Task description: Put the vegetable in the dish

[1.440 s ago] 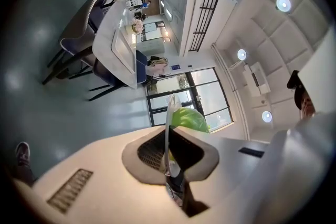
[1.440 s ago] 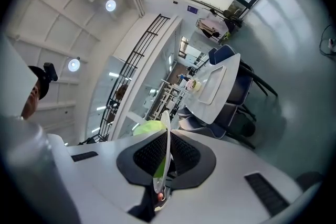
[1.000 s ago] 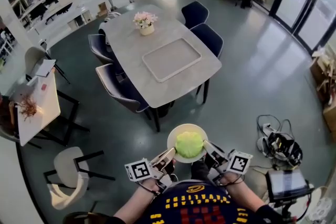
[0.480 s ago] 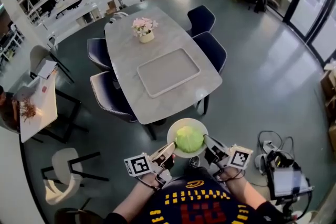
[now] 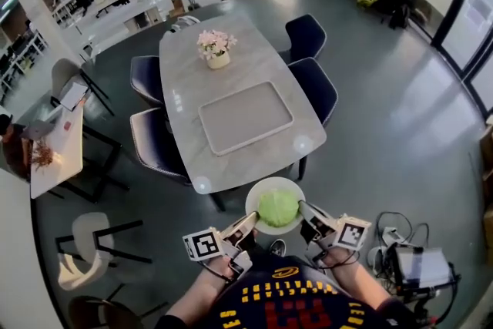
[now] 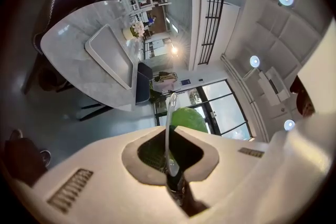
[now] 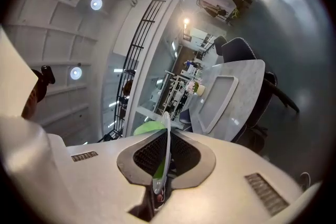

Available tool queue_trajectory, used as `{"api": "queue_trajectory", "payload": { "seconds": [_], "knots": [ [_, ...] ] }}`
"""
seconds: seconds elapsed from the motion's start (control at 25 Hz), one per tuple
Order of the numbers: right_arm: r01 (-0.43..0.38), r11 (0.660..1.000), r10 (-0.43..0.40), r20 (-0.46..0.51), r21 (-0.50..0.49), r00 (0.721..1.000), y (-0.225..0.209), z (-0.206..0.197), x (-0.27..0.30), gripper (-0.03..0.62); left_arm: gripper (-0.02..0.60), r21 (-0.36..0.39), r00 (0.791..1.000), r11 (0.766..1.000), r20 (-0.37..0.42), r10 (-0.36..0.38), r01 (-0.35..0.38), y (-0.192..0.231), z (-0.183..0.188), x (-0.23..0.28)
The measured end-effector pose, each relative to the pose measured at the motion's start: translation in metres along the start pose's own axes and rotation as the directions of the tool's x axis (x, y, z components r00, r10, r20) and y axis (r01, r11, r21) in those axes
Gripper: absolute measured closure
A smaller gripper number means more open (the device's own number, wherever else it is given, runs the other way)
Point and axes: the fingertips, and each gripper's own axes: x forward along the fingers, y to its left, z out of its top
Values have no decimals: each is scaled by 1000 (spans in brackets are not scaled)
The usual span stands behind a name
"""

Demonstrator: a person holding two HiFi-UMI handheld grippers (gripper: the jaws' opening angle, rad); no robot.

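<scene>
Green vegetable point(image 5: 277, 207) is found lying in the white dish point(image 5: 253, 197), carried in mid-air. Left claw point(image 5: 245, 226) and right claw point(image 5: 306, 213) are each clamped on opposite rims. The surface point(image 5: 185, 81) lies just beyond, on the far side.

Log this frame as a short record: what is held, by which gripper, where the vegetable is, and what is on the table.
held item: white dish, carried by the table's near end
left gripper: shut on the dish's left rim
right gripper: shut on the dish's right rim
vegetable: green, round, lying in the dish
table: holds an empty grey tray and a flower pot
</scene>
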Motion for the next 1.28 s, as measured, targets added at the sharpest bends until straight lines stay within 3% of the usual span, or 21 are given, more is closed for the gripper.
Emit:
{"api": "queue_trajectory", "payload": {
  "seconds": [0.28,0.64,0.72,0.96,1.08,1.28],
  "knots": [
    [-8,999,8,-11,-31,1000,-19,29,31,576,571,-21,1000,1000,12,5,-5,12,32,32],
    [29,998,-27,40,-48,999,-38,97,84,576,571,-29,994,995,-34,-100,99,-3,105,100],
    [38,998,-36,46,-48,998,-40,106,97,576,571,-15,995,996,-44,-88,88,1,122,107],
    [70,997,-69,51,-22,996,-48,126,134,576,571,-65,991,990,-46,-128,125,3,160,124],
    [71,997,-70,37,-24,997,-48,132,156,576,571,-41,995,995,-46,-93,91,17,181,125],
    [81,996,-80,15,-38,997,-50,137,188,576,571,-76,994,992,-29,-102,100,28,208,126]
  ]
}}
